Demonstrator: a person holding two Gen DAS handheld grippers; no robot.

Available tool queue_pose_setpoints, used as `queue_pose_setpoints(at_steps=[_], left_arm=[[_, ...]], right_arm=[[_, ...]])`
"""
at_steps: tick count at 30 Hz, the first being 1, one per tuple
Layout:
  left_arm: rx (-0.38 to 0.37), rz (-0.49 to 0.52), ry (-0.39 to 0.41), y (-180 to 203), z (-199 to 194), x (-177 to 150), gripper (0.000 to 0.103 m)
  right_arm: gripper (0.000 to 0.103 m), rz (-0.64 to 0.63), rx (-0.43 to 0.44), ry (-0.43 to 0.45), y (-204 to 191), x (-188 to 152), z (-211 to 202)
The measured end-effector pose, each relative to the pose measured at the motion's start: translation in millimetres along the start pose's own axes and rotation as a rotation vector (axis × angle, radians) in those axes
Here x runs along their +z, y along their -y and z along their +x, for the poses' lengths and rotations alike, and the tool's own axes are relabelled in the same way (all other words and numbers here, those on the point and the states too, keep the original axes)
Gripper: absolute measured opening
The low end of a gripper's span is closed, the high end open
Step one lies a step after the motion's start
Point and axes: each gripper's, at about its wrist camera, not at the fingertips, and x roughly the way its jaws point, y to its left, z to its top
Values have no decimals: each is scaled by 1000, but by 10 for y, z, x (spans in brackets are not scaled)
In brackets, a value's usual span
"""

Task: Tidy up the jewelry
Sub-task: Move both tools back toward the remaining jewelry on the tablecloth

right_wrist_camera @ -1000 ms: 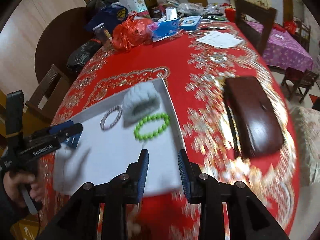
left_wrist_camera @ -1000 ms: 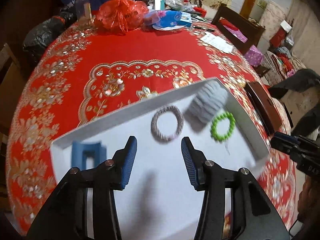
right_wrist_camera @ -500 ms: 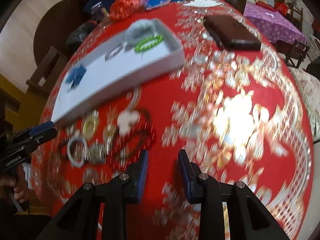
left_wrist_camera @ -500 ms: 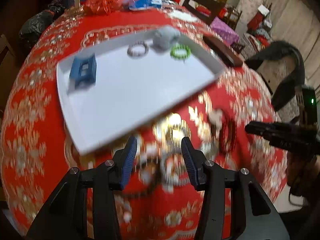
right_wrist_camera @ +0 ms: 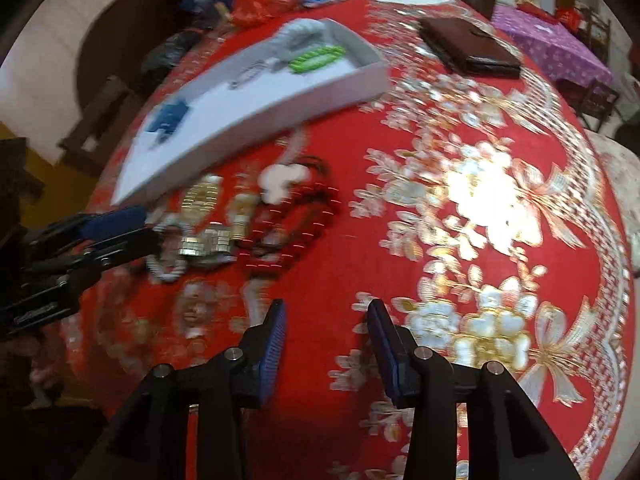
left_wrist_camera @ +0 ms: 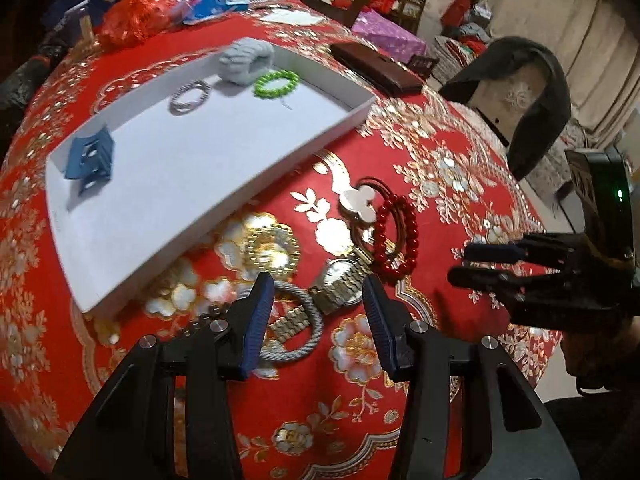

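Item: loose jewelry heap on the red tablecloth (left_wrist_camera: 460,300), just beside the near wall of the white tray (left_wrist_camera: 224,204); contents: silver cord bangle (left_wrist_camera: 308,320), metal-band watch (left_wrist_camera: 340,284), red bead bracelet (left_wrist_camera: 396,240), white clover charm (left_wrist_camera: 358,202), gold filigree piece (left_wrist_camera: 272,246); pieces overlap and touch. Already in tray: green bead bracelet (left_wrist_camera: 276,84), grey bangle (left_wrist_camera: 190,96), grey cushion (left_wrist_camera: 246,60), blue stand (left_wrist_camera: 90,158). Left gripper (left_wrist_camera: 318,304): jaws apart, empty, hovering over bangle and watch. Right gripper (right_wrist_camera: 326,334): jaws opening, nothing between them, over bare cloth, apart from the heap. Risks, as judged: a close here may catch 2 pieces at once, since bangle and watch band lie crossed; a lifted strand could drag its neighbours; the 2 tools stand near and may collide.
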Motion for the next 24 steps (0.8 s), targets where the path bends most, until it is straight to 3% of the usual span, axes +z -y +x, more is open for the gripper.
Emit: queue_pose_setpoints(at_steps=[6, 11, 15, 21, 24], left_arm=[[59, -166, 1, -380, -149, -288, 45], [128, -262, -9, -605, -260, -498, 45], [152, -295, -1, -695, -359, -618, 45], [166, -344, 4, -798, -423, -720, 45], [162, -348, -1, -791, -402, -719, 45]], right_arm=[[41, -292, 150, 58, -532, 258, 14], [41, -543, 246, -26, -815, 483, 296], [41, -698, 266, -174, -906, 507, 502], [41, -820, 183, -228, -950, 513, 719], [42, -835, 167, -199, -968, 479, 715]])
